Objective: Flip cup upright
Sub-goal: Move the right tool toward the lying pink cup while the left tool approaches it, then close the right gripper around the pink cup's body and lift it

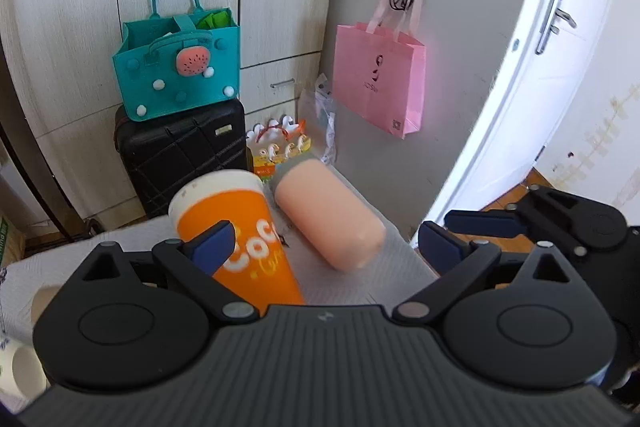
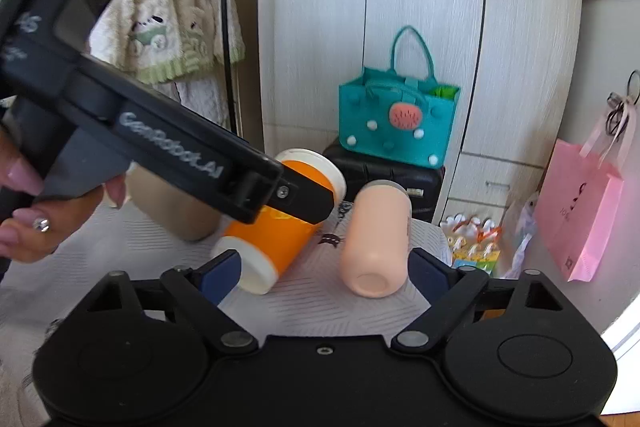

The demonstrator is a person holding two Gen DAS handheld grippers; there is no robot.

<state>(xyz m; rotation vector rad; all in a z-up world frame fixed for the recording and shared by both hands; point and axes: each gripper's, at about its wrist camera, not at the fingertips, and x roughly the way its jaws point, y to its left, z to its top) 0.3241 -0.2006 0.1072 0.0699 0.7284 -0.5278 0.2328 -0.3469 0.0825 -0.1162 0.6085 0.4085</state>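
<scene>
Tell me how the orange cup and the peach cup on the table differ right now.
The orange cup has white bands and printed lettering; the peach cup is plain with a grey rim. The orange cup tapers, while the peach cup is a rounded cylinder. The left tongs reach around the orange cup, open; nothing touches the peach cup. Both lie tipped over on the striped cloth.

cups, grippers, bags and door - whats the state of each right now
orange cup: tilted, between left gripper's fingers
peach cup: lying on its side, untouched
left gripper: wide open around orange cup
right gripper: open, empty
teal tote bag: upright on black suitcase
pink bag: hanging
white door: ajar
</scene>
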